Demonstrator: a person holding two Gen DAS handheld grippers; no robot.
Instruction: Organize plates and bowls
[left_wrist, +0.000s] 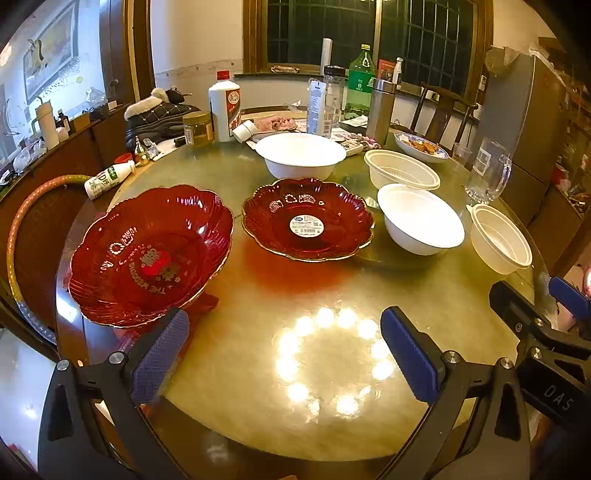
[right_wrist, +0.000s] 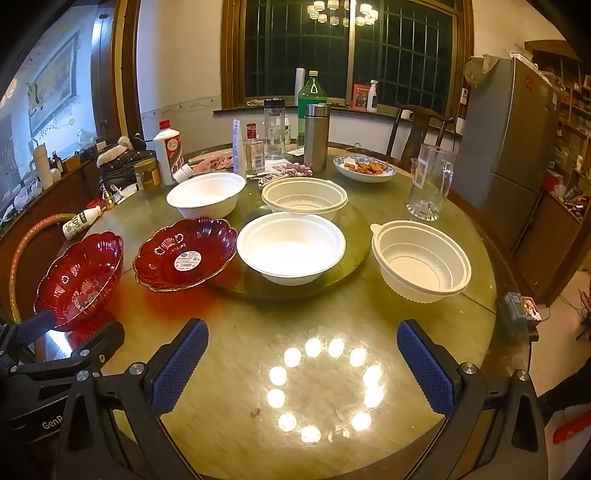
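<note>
The left gripper (left_wrist: 284, 354) stood spread as wide as it goes, blue pads far apart with nothing between them, hanging over the bare near part of the round table (left_wrist: 332, 295). The right gripper (right_wrist: 303, 365) was just as wide, released and empty, over the same near edge where a ring of lamp reflections lay on the glass.

Taking the near white bowl (right_wrist: 291, 248) as the landmark: it sat near the middle of the table and was empty. Just to its left, almost touching its rim, lay the stickered red plate (right_wrist: 186, 254), scalloped and gold-edged, empty but for a round white label in its well. Further left, near the table edge, sat the second red plate (right_wrist: 79, 277), raised on a low red thing and tilted, with gold lettering inside and nothing in it. Behind the landmark and to the left stood the far white bowl (right_wrist: 207, 194), empty. Directly behind the landmark stood a ribbed cream bowl (right_wrist: 304, 197), empty. To the right of the landmark, apart from it, stood a second ribbed cream bowl (right_wrist: 421, 260), also empty.

Well behind and right of the landmark, a blue-patterned dish (right_wrist: 364, 169) held browned food. A clear glass pitcher (right_wrist: 430, 182) stood to the right of that dish, empty.
</note>
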